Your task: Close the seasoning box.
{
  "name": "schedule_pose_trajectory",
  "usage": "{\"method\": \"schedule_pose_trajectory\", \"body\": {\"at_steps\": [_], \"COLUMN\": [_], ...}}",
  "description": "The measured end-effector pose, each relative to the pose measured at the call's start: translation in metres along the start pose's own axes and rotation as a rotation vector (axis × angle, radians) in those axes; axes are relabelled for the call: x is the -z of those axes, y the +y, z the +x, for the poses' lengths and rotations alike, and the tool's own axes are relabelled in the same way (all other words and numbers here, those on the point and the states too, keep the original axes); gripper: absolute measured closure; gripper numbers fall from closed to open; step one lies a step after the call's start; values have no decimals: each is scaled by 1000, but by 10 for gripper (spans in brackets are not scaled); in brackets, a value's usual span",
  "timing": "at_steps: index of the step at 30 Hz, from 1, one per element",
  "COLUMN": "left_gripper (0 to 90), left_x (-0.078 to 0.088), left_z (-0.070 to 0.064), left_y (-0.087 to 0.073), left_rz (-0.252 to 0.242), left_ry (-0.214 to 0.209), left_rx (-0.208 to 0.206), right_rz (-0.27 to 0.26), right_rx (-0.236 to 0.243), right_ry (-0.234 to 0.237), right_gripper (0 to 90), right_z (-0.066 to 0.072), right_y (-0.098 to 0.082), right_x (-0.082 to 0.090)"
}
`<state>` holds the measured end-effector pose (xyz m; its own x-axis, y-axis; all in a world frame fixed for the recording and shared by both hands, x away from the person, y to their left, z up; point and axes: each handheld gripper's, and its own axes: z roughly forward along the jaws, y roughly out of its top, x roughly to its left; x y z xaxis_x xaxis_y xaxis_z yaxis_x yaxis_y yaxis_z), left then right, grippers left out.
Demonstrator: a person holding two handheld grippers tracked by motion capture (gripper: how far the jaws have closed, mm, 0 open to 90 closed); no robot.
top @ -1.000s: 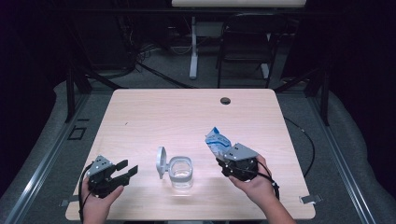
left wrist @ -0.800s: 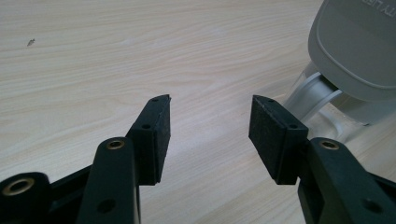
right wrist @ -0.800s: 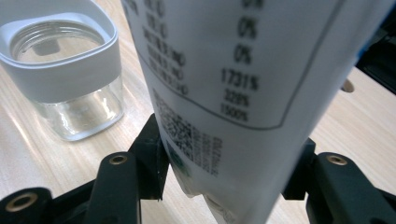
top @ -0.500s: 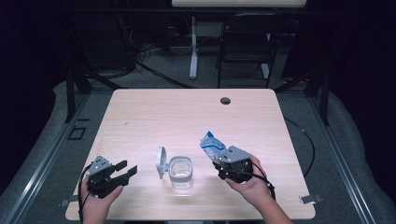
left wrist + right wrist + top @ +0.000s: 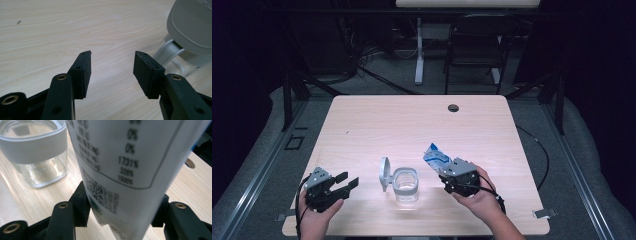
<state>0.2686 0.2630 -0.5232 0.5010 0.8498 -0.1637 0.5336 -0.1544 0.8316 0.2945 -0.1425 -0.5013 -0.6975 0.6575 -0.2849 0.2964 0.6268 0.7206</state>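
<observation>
**Packet poised beside the open jar**

The right tongs [image 5: 447, 172] are clenched on a blue-and-white packet [image 5: 436, 156], held right of centre in the lower half of the high view, just beside the clear jar [image 5: 406, 184]. The jar stands on the surface [image 5: 412, 125] with its hinged lid [image 5: 384, 172] flipped up on the left. The left tongs [image 5: 346, 181] rest released at lower left, nothing between them.

The packet looks wide and soft; tipped carelessly, it could slip from the pads, or clip the jar's rim and shove it aside.

Since the earlier frames, the packet has drifted leftward toward the jar; the left tongs have stayed put.
</observation>
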Motion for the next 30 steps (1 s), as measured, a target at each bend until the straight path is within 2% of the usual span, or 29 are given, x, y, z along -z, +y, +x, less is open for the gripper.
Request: {"method": "schedule_pose_trajectory", "body": {"at_steps": [9,19,30], "left_gripper": [488,488,488], "left_x": [2,2,2], "left_z": [1,0,0], "left_y": [1,1,1], "left_rz": [-9,0,-13], "left_ry": [5,2,3], "left_rx": [1,-5,2], "right_rz": [18,33,50], "right_rx": [35,80,106], "right_ry": [1,-27,-31], "right_gripper": [465,465,465], "right_z": [4,8,9], "right_y": [0,1,3], "right_x": [-4,-5,-6]}}
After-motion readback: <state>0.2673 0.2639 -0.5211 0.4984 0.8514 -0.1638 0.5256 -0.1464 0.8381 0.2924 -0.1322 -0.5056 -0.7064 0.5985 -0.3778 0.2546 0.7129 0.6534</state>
